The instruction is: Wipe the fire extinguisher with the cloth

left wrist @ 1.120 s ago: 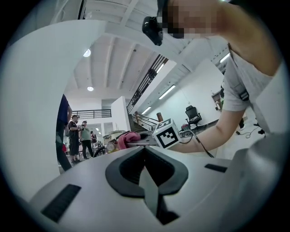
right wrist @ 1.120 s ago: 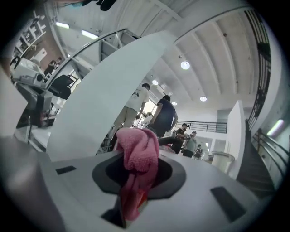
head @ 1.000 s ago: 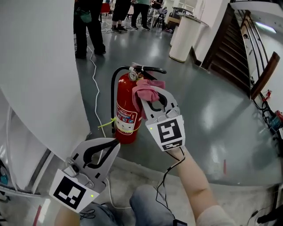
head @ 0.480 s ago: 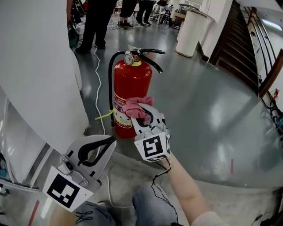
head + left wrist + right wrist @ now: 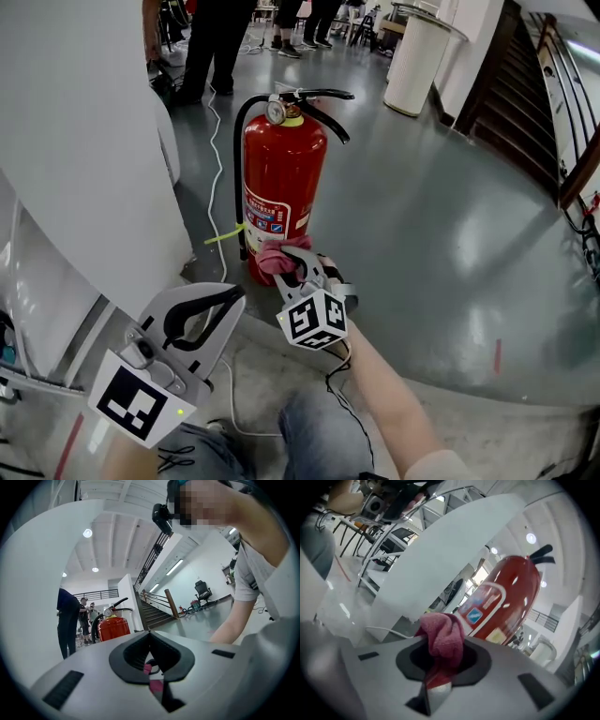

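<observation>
Pink terry cloth (image 5: 274, 259) sits clamped in the right hand-held gripper (image 5: 298, 266), pressed low on the red steel fire extinguisher (image 5: 281, 178) standing on the grey floor (image 5: 422, 234). The left hand-held gripper (image 5: 236, 296) is closed on nothing, well apart. Wiping looks under way; the far side and the top handle probably are not yet wiped.

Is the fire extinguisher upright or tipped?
Upright: the fire extinguisher stands on its base on the floor, handle on top, the cloth at its foot.
</observation>
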The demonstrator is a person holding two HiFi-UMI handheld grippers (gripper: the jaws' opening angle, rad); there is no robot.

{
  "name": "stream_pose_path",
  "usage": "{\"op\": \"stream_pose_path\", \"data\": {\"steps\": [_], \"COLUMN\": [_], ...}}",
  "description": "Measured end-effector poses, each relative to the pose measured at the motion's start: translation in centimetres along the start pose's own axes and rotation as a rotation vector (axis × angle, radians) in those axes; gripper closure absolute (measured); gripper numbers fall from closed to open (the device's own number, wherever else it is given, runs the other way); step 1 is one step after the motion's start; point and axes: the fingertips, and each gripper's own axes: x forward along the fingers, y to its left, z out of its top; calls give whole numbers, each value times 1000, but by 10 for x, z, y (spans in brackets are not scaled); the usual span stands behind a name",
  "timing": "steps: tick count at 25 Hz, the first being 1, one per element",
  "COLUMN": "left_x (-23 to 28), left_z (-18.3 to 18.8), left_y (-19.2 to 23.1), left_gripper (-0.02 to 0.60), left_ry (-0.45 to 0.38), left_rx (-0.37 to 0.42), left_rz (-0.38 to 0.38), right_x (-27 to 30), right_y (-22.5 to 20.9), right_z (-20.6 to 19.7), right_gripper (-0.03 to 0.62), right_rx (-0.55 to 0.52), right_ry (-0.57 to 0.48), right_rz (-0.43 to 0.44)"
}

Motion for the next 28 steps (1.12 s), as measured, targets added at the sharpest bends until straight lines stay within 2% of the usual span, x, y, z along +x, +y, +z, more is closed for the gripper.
{"op": "stream_pose_path", "data": {"steps": [9,11,13,16,20,28], "left_x": [4,4,3,0,-3,-4], "left_z": [2,2,1,2,1,-14], "left_y": [-1,-1,-1,-1,-2,-11], "left_gripper": [574,574,574,574,574,574], "left_ry": [19,20,20,17,10,36], "left_rx": [22,26,25,22,25,21], "left_rz": [-3,-4,-3,1,0,-15], "right_x": [-50,-57,-60,-62,-48,-14], "right_y": [-136,-162,-178,-168,-118,-34], "right_z": [143,156,158,152,116,35], "right_gripper": [516,516,516,517,516,517], "right_rx": [13,41,87,130,19,60], "right_ry": [-320,-352,-375,-424,-308,-165], "right_rz": [-256,-308,-323,-295,-264,-144]}}
